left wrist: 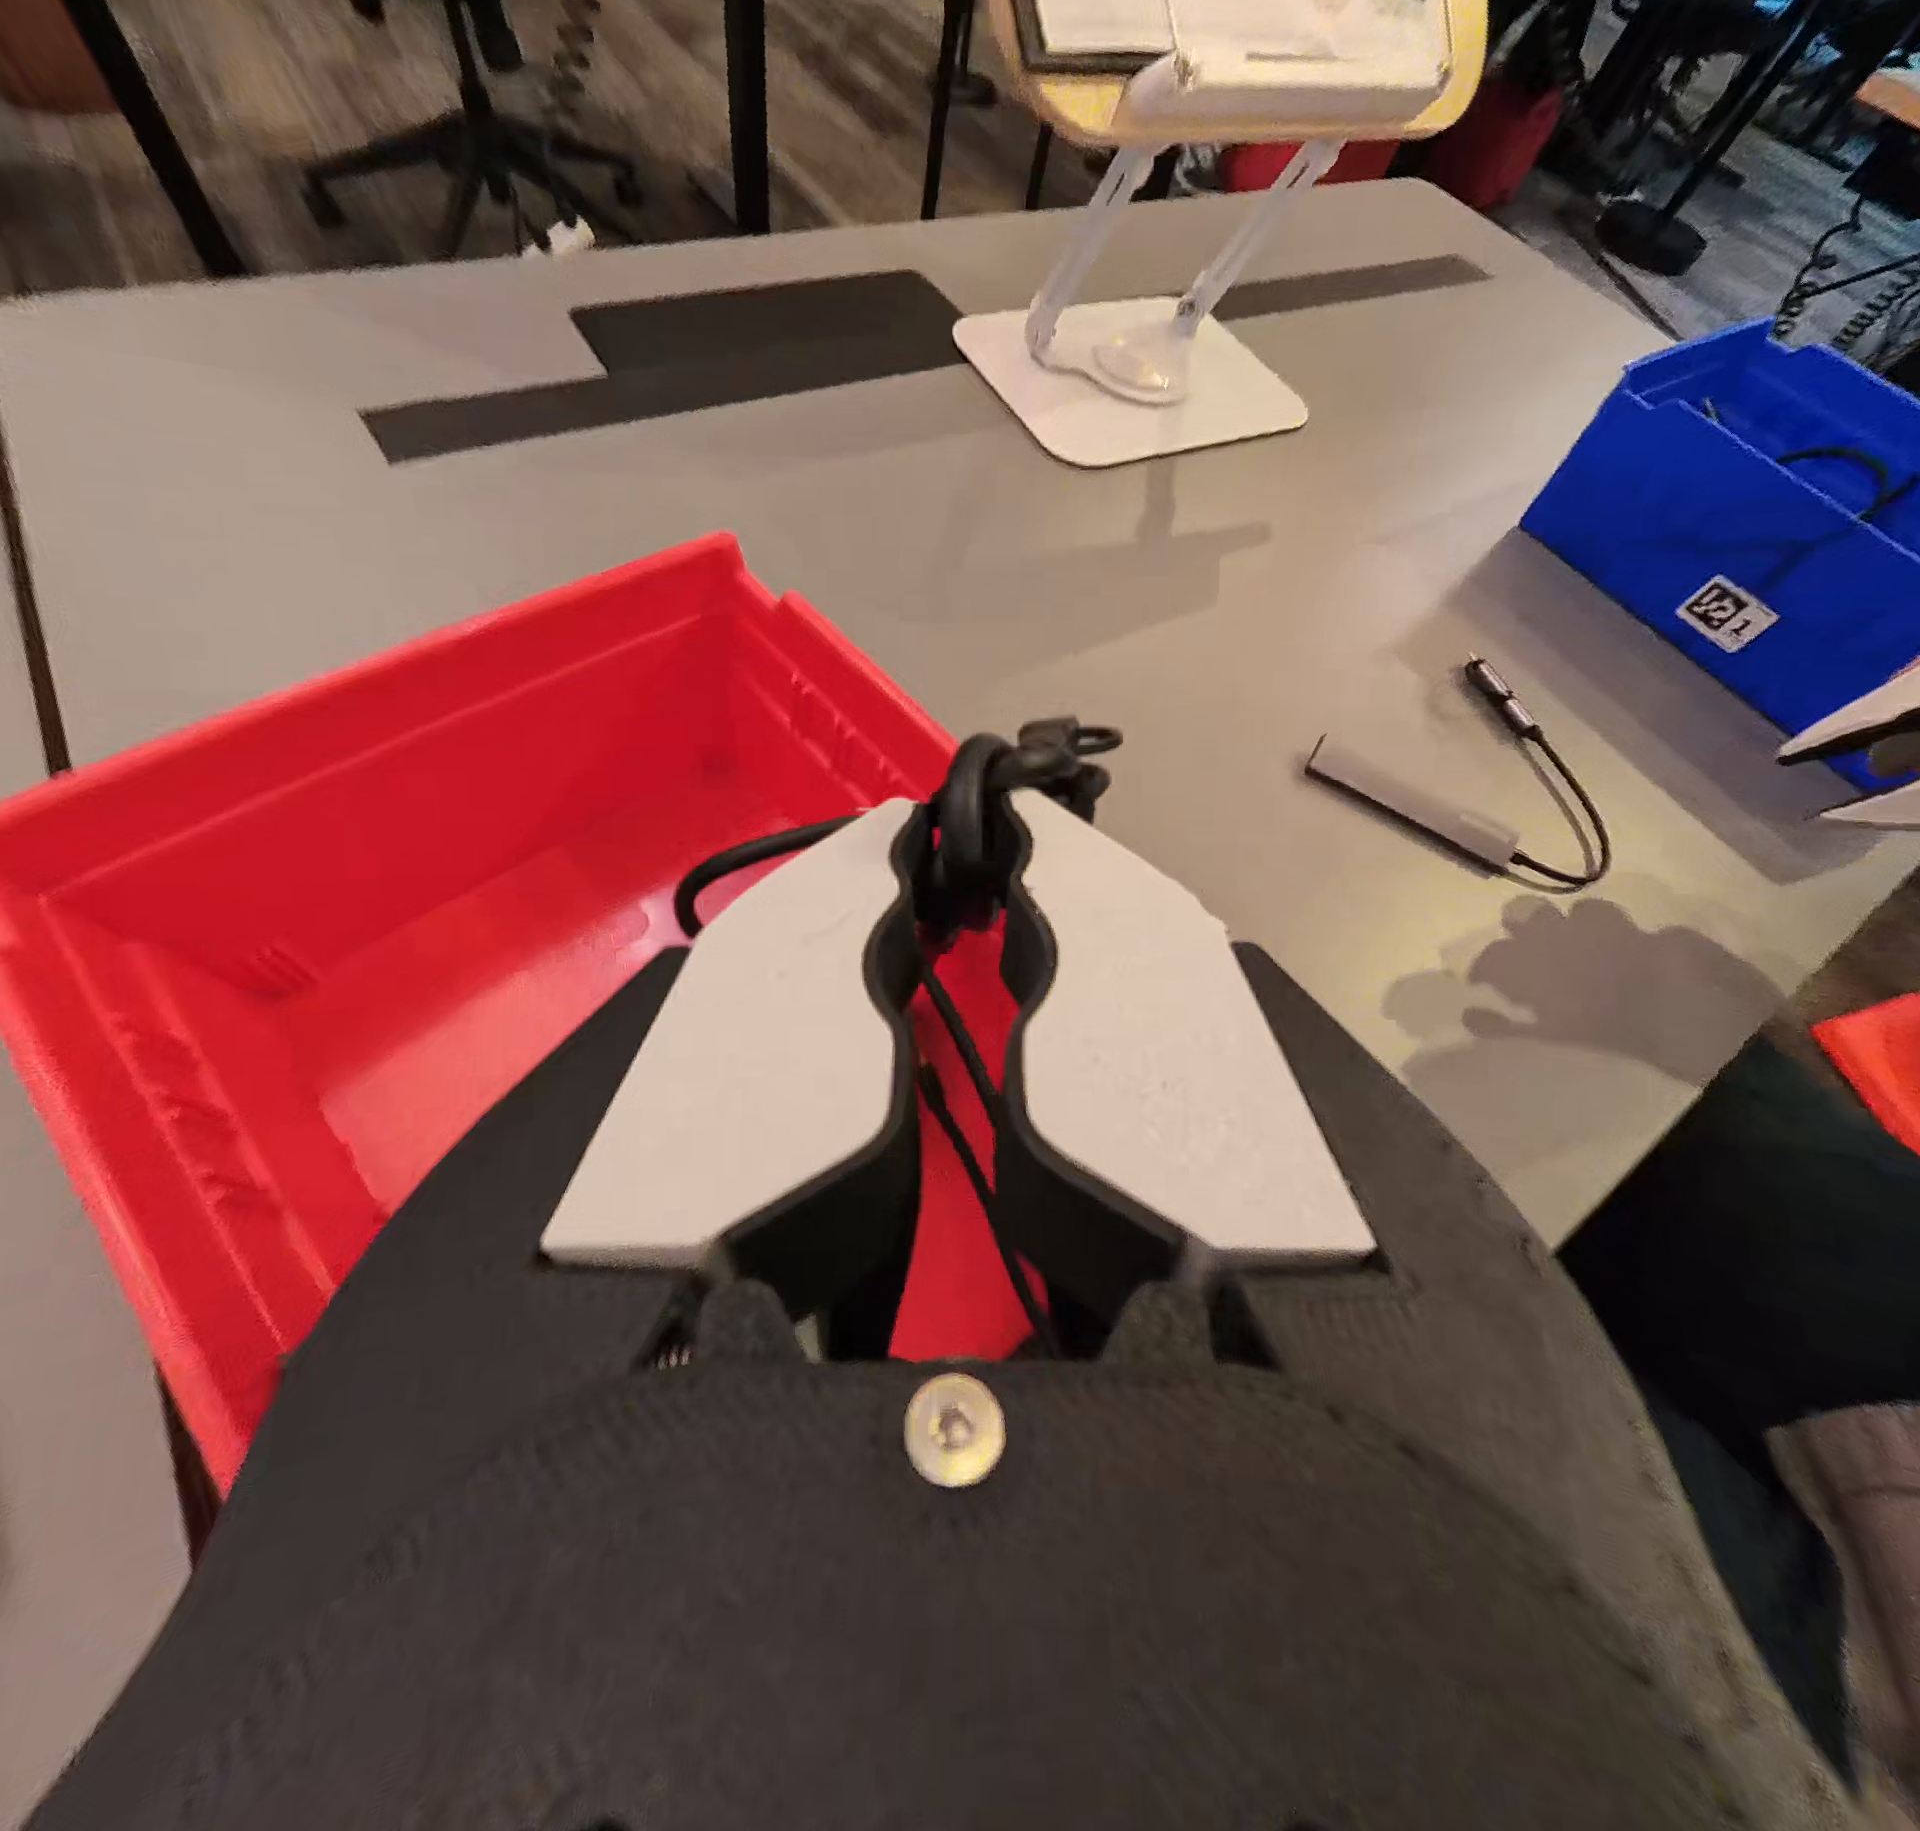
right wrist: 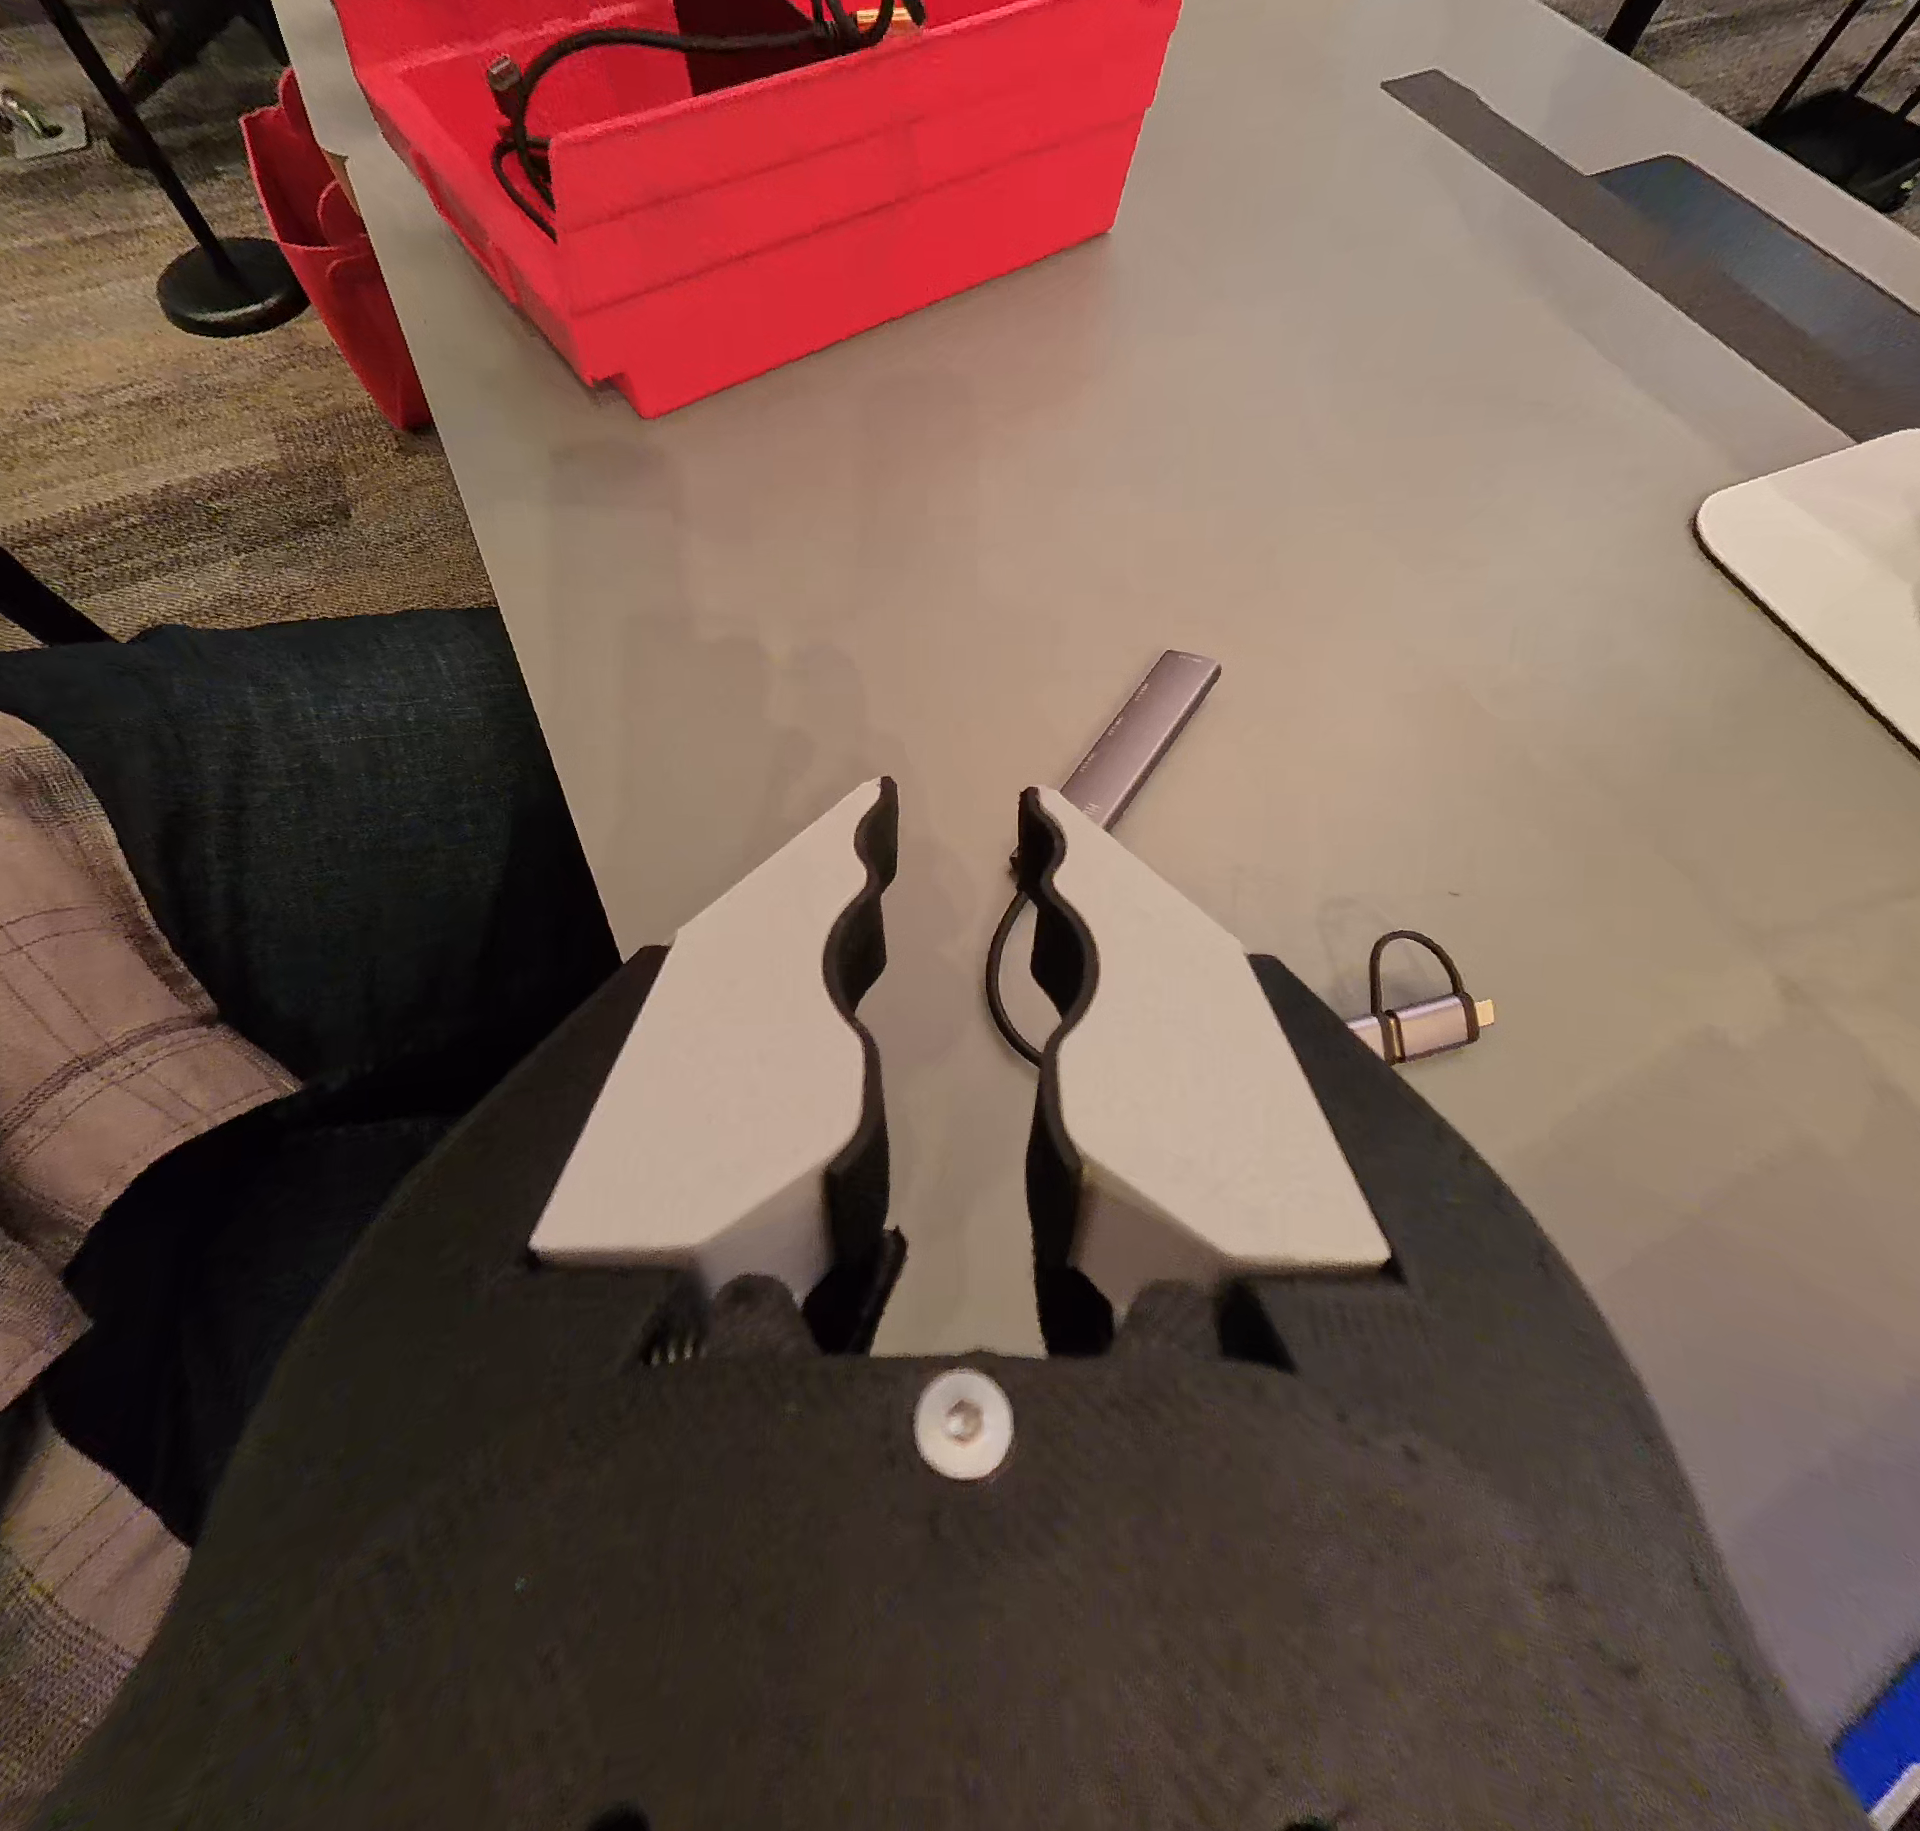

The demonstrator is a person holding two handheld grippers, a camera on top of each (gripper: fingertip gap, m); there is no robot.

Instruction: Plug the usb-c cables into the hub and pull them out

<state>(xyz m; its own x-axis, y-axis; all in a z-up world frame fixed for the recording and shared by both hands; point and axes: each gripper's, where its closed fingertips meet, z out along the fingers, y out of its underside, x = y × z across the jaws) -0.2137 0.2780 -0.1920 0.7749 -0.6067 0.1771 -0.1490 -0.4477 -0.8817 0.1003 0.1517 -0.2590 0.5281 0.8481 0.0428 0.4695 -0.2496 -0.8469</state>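
While left gripper (left wrist: 961, 825) pinches cable (left wrist: 971, 773), red bin (left wrist: 436, 742) beneath.

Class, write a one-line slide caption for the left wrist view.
Left gripper clamps a bundled black cable above the red bin; the hub waits on the table.

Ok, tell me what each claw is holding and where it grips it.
Left claw pinches a bundled black cable at its coiled loop. Right claw is open, holding nothing.

Grey table (left wrist: 1039, 586) carries red bin (left wrist: 312, 846), blue bin (left wrist: 1714, 534), hub (right wrist: 1143, 732), white stand base (left wrist: 1132, 379)
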